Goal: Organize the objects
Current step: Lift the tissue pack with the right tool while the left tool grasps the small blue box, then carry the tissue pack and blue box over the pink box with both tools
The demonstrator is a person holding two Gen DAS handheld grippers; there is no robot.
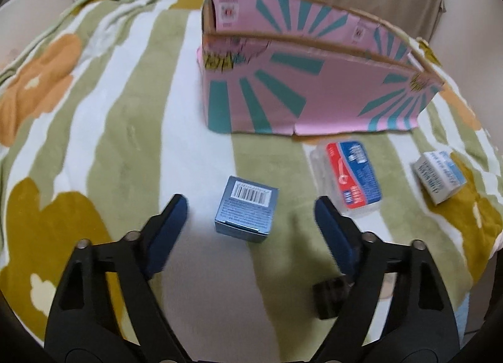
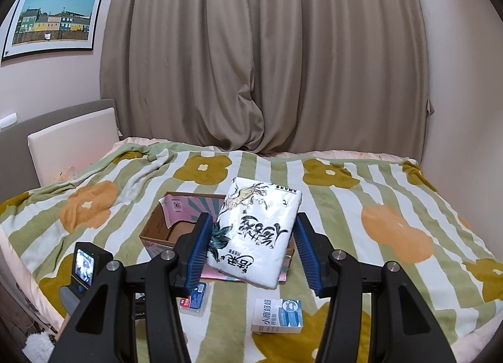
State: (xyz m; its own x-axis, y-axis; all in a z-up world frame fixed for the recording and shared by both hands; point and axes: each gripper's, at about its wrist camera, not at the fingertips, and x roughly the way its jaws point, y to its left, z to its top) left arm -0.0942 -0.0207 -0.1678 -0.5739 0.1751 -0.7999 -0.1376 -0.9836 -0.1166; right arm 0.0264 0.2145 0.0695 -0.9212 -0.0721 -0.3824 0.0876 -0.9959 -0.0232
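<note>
**Pink carton still waiting to be filled**

Pink-and-teal cardboard makes up the open box [image 1: 301, 92] standing on the striped, flowered bedspread [image 1: 103, 105]. From the right wrist view its inside looks bare brown, though the held pack hides part of it, so little or nothing appears packed yet.

The right gripper [image 2: 251, 246] is clenched on a white soft pack [image 2: 254, 234] printed with ink-brush characters, holding it in the air above the near edge of the box. That item seems the closest to being stowed; it only needs lowering in and letting go.

The left gripper [image 1: 251, 209] is released, its blue pads spread apart with nothing pressed between them. It points down at a small blue barcode box [image 1: 245, 212], which sits on the bedspread between the fingers' line, untouched. I judge this to be the next pick.

Two more things lie loose in front of the carton: a red-and-blue clear case [image 1: 349, 174] just beside it, and a white-and-blue carton [image 1: 438, 174] further right. So, by my reading, the sorting is early: one item in hand, three on the bed.
</note>
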